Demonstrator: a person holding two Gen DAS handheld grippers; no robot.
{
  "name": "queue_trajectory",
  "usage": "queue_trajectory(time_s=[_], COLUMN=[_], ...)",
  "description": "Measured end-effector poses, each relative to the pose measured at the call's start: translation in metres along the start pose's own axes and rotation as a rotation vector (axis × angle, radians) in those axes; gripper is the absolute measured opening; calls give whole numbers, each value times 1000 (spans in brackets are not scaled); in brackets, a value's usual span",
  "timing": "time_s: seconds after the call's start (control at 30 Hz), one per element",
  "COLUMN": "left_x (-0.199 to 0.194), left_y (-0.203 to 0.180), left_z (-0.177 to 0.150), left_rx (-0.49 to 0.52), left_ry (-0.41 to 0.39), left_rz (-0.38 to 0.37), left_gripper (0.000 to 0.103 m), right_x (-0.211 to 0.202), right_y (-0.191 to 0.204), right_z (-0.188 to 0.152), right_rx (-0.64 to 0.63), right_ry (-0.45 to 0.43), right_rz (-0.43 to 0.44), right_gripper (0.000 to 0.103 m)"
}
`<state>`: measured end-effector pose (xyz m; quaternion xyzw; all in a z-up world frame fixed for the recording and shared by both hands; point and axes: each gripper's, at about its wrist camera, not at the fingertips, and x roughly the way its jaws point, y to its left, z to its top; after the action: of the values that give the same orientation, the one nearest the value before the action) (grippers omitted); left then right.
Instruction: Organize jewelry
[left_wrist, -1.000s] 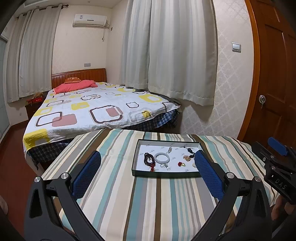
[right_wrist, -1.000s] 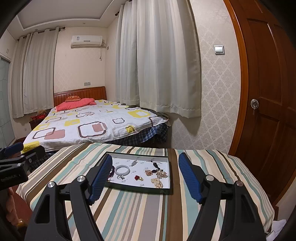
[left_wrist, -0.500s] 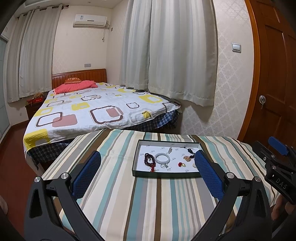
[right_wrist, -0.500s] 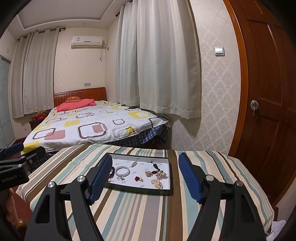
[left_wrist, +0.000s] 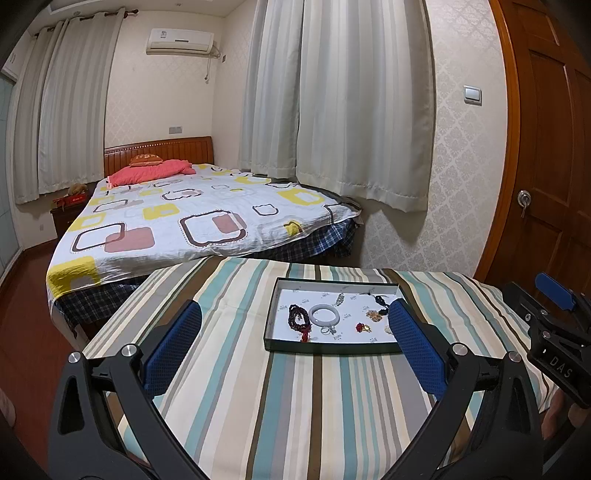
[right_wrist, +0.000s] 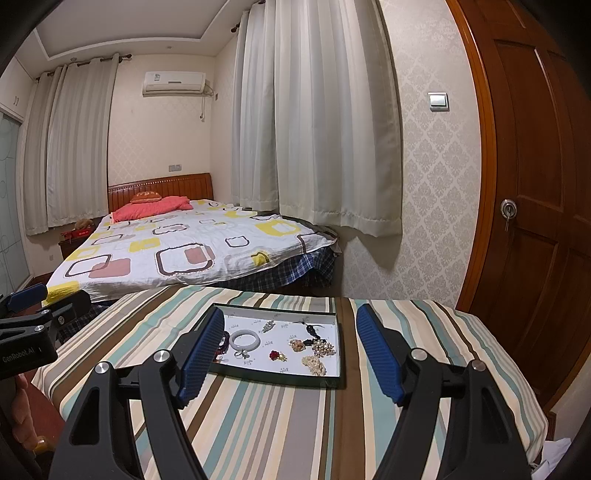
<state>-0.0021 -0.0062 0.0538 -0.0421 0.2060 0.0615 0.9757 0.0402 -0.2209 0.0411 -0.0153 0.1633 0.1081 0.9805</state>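
A shallow dark-rimmed tray (left_wrist: 334, 349) (right_wrist: 275, 376) with a white floor lies on the striped table. Inside it are a white bangle (left_wrist: 324, 315) (right_wrist: 244, 340), a dark bead bracelet (left_wrist: 296, 317), a red brooch (left_wrist: 361, 327) (right_wrist: 275, 355), a small ring (right_wrist: 241, 354), a black pendant (right_wrist: 313, 329) and gold and pearl clusters (right_wrist: 314, 363). My left gripper (left_wrist: 293, 319) hovers open short of the tray, nothing between its blue pads (left_wrist: 415, 350). My right gripper (right_wrist: 290, 328) is likewise open and empty, framing the tray from the near side.
The striped tablecloth (left_wrist: 295, 406) covers the table up to its far edge (left_wrist: 258, 260). Beyond stands a bed (left_wrist: 177, 218) with a patterned cover. A wooden door (right_wrist: 535, 221) is at the right, curtains (right_wrist: 314, 110) hang behind. The right gripper (left_wrist: 554, 332) shows at the left view's right edge.
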Motion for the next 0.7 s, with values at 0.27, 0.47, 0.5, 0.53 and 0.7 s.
queue_trajectory(time_s=[0.27,0.47,0.5,0.53,0.7], left_x=[-1,-1,-2,-1,-1], left_y=[0,0,0,0,1], left_z=[1,1,1,1,0], left_rx=[-1,0,0,-1,7], left_ry=[0,1,-1,-2,-9], left_rz=[2,3,5,5,9], left_gripper=[99,99,99,99,99], right_x=[-1,0,0,0,0], right_y=[0,1,1,2,2], right_z=[1,0,-1,0,0], right_rx=[0,0,0,0,0], right_ry=[-1,2,3,2,4], right_rz=[0,1,1,1,1], right_gripper=[72,72,72,72,72])
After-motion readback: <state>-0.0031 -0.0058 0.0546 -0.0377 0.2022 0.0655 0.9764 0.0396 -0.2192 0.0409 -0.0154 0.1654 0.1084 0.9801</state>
